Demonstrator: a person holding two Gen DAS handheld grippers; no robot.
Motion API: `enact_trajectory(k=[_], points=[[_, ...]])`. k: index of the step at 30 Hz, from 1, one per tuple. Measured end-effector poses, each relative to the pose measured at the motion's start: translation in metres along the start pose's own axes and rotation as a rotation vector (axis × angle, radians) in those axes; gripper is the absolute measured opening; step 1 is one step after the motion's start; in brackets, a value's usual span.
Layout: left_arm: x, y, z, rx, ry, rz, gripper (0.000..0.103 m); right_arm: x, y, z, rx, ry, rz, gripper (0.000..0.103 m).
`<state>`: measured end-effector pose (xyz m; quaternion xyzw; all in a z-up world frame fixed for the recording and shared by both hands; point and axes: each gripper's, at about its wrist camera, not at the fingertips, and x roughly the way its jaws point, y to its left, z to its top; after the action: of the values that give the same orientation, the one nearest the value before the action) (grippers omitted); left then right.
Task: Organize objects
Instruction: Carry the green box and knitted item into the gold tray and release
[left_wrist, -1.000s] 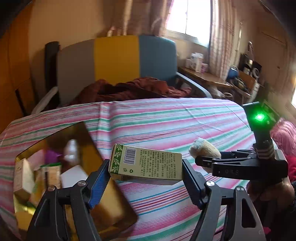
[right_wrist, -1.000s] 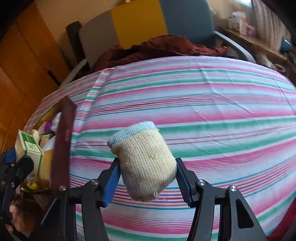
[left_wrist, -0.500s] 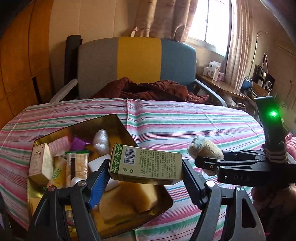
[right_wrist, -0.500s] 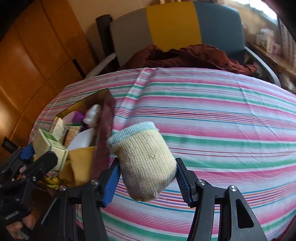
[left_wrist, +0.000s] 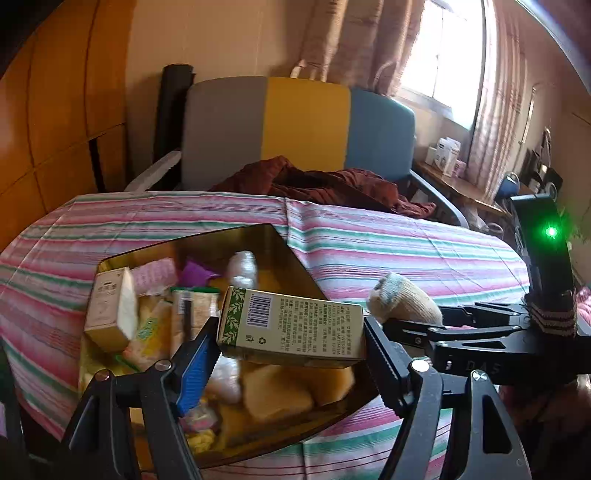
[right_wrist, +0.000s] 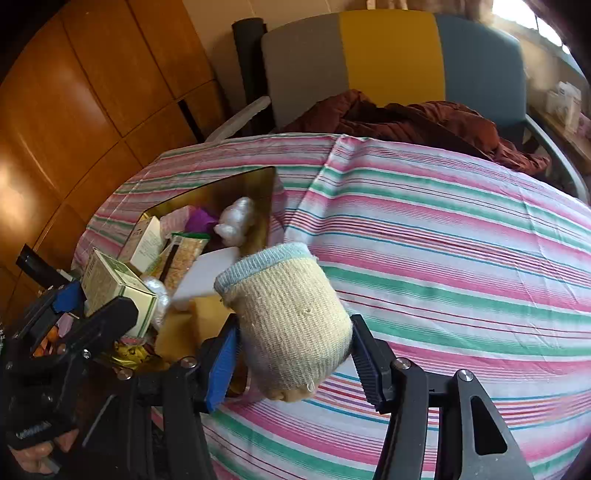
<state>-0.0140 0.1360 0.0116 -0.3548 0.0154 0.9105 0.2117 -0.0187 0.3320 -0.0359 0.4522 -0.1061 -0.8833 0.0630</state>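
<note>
Two grippers each carry one thing toward the gold tin box (left_wrist: 280, 254), which stands on the striped tablecloth (left_wrist: 406, 251). The left gripper (left_wrist: 288, 354) is clamped wide on a green carton (left_wrist: 291, 326), gripped by its two short ends, so its long axis lies across the jaws and hangs directly over the full box. The right gripper (right_wrist: 291, 354) pinches a rolled knitted sock (right_wrist: 288, 317) between its pads; the box lies to its left and a little ahead, its near corner just beside the sock. So the left hand seems nearer to the drop.
</note>
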Motion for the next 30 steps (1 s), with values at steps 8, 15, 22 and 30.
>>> enact_trajectory(k=[8,15,22,30], points=[[-0.024,0.070,-0.004,-0.151,-0.028,0.088,0.076,0.008,0.020,0.004,-0.039,0.011,0.036,0.058],[-0.040,0.116,-0.020,-0.246,-0.039,0.158,0.076,0.026,0.041,0.022,-0.079,0.012,0.062,0.058],[-0.036,0.125,-0.025,-0.260,-0.030,0.162,0.076,0.055,0.058,0.040,-0.099,0.025,0.053,0.058],[-0.011,0.118,-0.018,-0.219,0.004,0.174,0.076,0.068,0.055,0.052,-0.083,0.027,0.042,0.061]])
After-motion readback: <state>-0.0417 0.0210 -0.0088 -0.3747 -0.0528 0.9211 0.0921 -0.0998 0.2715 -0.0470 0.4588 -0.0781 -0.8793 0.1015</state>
